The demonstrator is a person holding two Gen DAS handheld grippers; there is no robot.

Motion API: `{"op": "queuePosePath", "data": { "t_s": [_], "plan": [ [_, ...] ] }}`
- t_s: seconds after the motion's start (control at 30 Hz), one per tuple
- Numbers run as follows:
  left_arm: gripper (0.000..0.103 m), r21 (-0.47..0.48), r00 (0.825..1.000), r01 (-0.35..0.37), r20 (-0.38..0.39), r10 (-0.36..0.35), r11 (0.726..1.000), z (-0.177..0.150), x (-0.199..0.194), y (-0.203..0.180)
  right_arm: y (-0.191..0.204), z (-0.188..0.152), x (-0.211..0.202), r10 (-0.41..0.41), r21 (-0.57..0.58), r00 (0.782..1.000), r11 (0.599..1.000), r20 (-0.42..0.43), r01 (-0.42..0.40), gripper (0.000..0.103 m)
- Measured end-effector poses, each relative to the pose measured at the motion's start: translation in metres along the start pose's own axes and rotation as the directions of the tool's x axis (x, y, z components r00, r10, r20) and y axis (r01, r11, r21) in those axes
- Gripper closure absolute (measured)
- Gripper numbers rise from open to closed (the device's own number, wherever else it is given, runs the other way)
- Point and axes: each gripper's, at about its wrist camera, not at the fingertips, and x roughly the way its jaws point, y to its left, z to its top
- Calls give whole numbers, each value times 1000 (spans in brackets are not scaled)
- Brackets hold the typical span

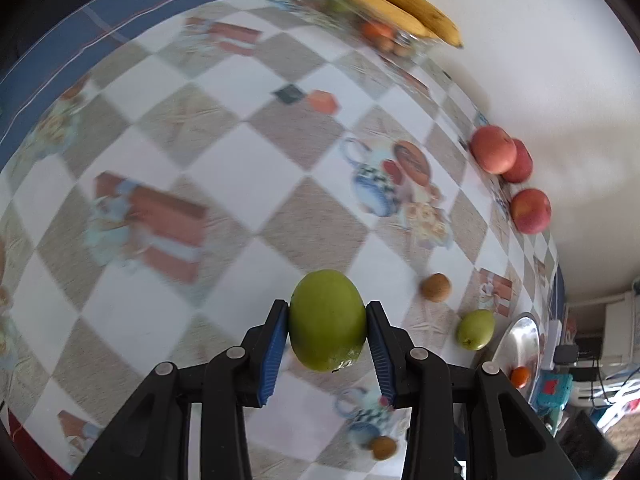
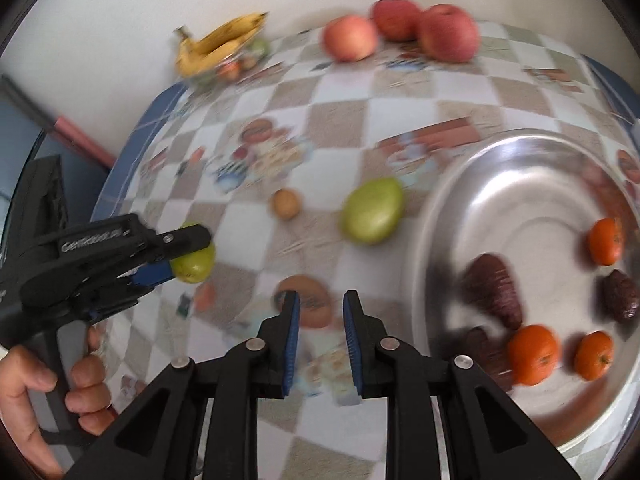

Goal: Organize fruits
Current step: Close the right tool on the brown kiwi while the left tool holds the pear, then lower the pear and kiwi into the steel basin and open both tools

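Observation:
A green oval fruit (image 1: 327, 324) is clamped between the blue pads of my left gripper (image 1: 327, 306), which holds it above the checkered tablecloth. In the right wrist view, the left gripper (image 2: 188, 256) shows at the left with the same green fruit (image 2: 198, 266) in it. My right gripper (image 2: 321, 298) hovers over the cloth with a narrow gap between its pads and nothing in it. A steel tray (image 2: 520, 184) to its right holds three oranges (image 2: 534, 354) and dark brown fruits (image 2: 494, 288). A second green fruit (image 2: 372, 212) and a small brown fruit (image 2: 286, 203) lie on the cloth.
Three red apples (image 2: 448, 32) sit at the table's far edge by the white wall. A glass bowl with bananas (image 2: 220, 42) stands in the far corner. A person's hand (image 2: 40, 380) grips the left tool's handle. Another small brown fruit (image 1: 383, 447) lies under the left gripper.

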Motion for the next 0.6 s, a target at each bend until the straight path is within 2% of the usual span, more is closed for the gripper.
{"op": "queuePosePath", "data": {
  "t_s": [0.07, 0.13, 0.27, 0.6],
  "plan": [
    [61, -23, 1000, 5, -2, -5, 1000, -2, -4, 11, 15, -8, 7, 11, -40, 1000, 999, -27, -12, 70],
    [61, -39, 1000, 13, -6, -14, 999, -6, -7, 20, 25, -14, 13, 12, -69, 999, 997, -53, -15, 67],
    [61, -46, 1000, 23, -11, -24, 999, -10, -9, 24, 33, -30, 26, -17, -87, 994, 996, -104, 8, 67],
    [61, -38, 999, 38, -24, -39, 999, -11, -6, 19, 24, -44, 31, -80, -80, 989, 994, -124, 70, 67]
  ]
}}
